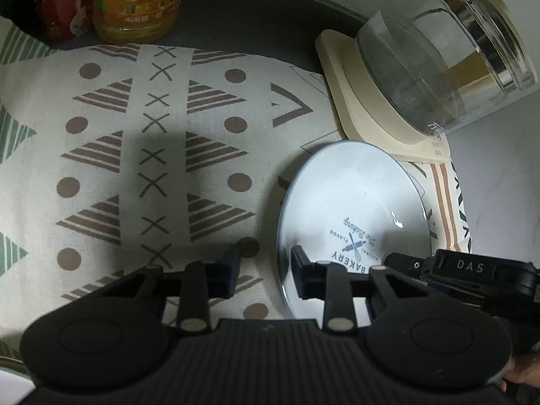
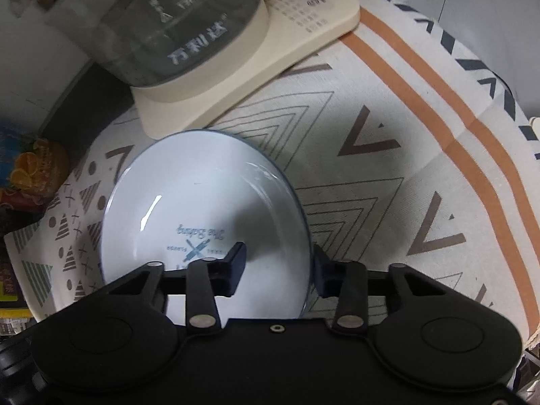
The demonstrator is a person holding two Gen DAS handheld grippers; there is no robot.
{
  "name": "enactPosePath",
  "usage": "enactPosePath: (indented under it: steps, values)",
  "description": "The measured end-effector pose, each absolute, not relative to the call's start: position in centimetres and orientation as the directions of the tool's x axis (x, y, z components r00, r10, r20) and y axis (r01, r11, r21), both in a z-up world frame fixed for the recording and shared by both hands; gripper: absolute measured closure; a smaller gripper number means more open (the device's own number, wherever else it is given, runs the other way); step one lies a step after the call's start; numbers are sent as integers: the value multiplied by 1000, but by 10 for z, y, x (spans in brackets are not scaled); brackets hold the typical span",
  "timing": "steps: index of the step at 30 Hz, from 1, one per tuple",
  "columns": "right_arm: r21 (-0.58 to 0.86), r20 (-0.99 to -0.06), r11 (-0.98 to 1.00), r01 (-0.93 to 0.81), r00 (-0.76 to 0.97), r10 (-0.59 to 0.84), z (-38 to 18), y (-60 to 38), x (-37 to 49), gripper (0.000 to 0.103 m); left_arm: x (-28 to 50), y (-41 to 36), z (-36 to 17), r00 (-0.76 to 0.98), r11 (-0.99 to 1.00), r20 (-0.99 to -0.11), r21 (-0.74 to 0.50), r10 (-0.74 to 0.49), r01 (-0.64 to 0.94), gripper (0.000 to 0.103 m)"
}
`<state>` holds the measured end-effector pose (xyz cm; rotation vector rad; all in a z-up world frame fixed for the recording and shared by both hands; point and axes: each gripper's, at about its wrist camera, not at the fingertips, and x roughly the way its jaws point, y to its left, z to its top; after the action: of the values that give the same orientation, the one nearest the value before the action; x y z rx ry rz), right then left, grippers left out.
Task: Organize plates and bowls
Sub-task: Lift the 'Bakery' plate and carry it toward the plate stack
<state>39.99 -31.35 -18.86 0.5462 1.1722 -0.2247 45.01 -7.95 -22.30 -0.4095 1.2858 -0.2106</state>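
Note:
A white plate (image 1: 341, 195) with a thin blue rim and a "Bakery" print lies on the patterned tablecloth (image 1: 135, 155); it also shows in the right wrist view (image 2: 202, 199). My left gripper (image 1: 266, 256) is open, its jaws either side of the plate's left rim. My right gripper (image 2: 278, 258) is open, its jaws either side of the plate's right rim. The right gripper's body (image 1: 472, 270) shows at the plate's near right edge in the left wrist view.
A glass kettle (image 1: 449, 50) on a cream base (image 1: 351, 81) stands right behind the plate; it also shows in the right wrist view (image 2: 162, 20). An orange juice bottle (image 1: 138, 0) and a red can (image 1: 57, 3) stand at the back left.

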Motion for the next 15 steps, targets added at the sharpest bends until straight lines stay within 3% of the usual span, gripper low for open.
enactPosePath:
  steps: [2,5,9,15]
  values:
    - [285,-918,852,440,381,110,-188,-313,402,63,450,-78,-225,271,900,-879,-428,-392,-87,78]
    - [266,-924,861,433,370,99,-188,-312,403,70,450,-80,-227,255,888,-870,-453,-422,-77,92]
    - [316,-903,849,424,409,132,-186,-317,397,86,443,-79,-218,289,908,-874,-418,-391,-35,91]
    - [431,-832,827,361,515,208,-169,-317,380,97,435,-60,-208,327,899,-860,-433,-391,-64,91]
